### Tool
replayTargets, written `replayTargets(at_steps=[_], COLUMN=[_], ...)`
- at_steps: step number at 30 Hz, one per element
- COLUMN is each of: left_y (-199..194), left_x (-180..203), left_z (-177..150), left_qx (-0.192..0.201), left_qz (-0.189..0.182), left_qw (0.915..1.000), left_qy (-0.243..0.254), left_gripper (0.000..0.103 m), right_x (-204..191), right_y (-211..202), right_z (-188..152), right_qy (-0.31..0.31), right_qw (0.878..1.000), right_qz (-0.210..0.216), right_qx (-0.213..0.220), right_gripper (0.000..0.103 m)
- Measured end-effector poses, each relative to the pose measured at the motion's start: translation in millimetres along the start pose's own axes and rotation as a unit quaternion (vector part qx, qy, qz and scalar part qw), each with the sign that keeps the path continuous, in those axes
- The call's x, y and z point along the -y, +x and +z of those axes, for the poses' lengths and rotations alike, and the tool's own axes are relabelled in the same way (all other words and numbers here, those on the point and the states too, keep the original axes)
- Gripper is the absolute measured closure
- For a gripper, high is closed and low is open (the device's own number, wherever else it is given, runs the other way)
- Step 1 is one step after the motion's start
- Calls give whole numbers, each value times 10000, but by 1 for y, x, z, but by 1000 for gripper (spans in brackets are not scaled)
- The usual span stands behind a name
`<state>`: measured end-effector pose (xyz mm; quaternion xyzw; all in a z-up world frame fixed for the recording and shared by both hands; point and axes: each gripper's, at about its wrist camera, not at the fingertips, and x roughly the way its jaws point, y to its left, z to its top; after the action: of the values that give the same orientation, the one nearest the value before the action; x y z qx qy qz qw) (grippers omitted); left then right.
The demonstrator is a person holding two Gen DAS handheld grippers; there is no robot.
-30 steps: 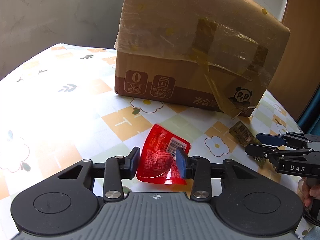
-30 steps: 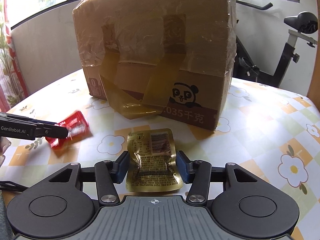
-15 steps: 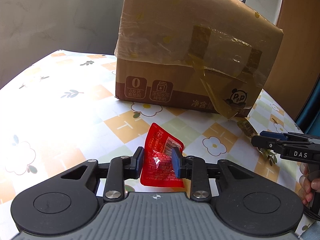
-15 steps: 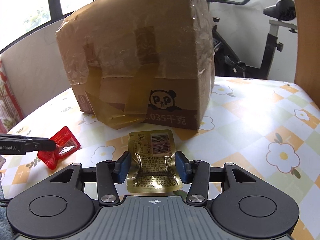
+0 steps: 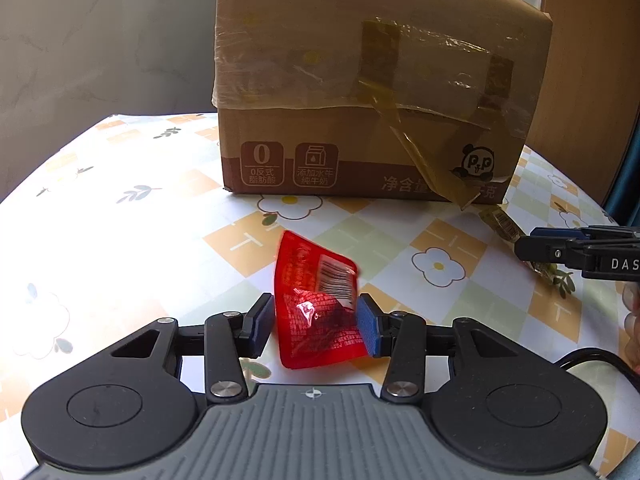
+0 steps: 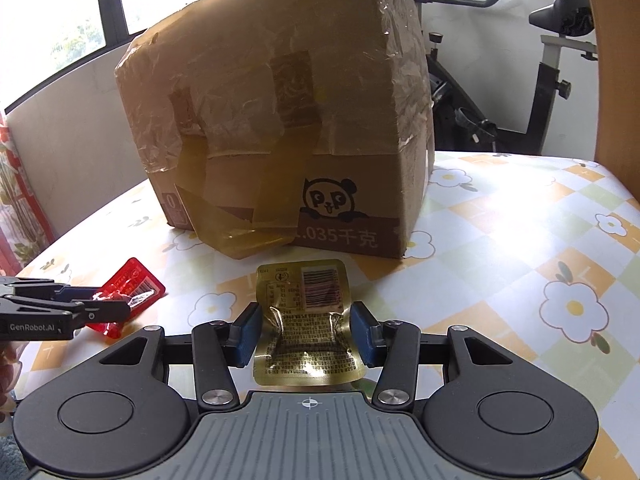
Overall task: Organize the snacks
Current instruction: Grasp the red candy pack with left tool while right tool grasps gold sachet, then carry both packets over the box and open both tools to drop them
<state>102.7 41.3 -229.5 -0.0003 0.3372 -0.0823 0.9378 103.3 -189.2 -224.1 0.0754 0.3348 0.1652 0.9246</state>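
Observation:
My left gripper [image 5: 316, 330] is shut on a red snack packet [image 5: 316, 308] and holds it above the table; it also shows in the right wrist view [image 6: 96, 310] with the red packet [image 6: 134, 284]. My right gripper [image 6: 306, 334] is shut on a gold snack packet [image 6: 306, 320], crumpled between the pads and lifted off the table. In the left wrist view the right gripper [image 5: 528, 246] shows at the right with the gold packet [image 5: 502, 222]. A taped cardboard box [image 5: 360, 80] stands just beyond both grippers, also in the right wrist view [image 6: 280, 120].
The table has a flowered checked cloth [image 5: 120, 220], [image 6: 520, 240]. A grey wall [image 5: 100, 40] is behind the box on the left. An exercise bike [image 6: 520, 60] stands beyond the table's far right edge. A wooden panel [image 5: 592, 60] is at the right.
Both grippers closed on their packets and lifted them off the table. Both moved up and a little back, so the box looks farther away and more of its top shows.

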Motion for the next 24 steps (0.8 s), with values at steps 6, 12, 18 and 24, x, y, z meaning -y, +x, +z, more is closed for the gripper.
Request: replayTargets(at_steps=[6,12,18,24], left_y=[-12,-18,-22,-27], left_x=[-8,4,1,1], left_z=[4,7,7,15], left_qx=[250,399,457,617], left_qz=[-336,-414,-455,-395], left_qw=[9984,9983,9979,9973], left_qy=[-373,-48,-106,-47], left_gripper=[79,86,87,87], right_x=[1,3,2,2], right_y=[0,-1,-1,-1], right_z=[0,0,0,1], right_qy=[51,145,132,159], right_qw=[10000,9998,9999,9998], right_qz=[61,90,85,55], right_qx=[14,59,62,56], right_gripper=[58,58,58,58])
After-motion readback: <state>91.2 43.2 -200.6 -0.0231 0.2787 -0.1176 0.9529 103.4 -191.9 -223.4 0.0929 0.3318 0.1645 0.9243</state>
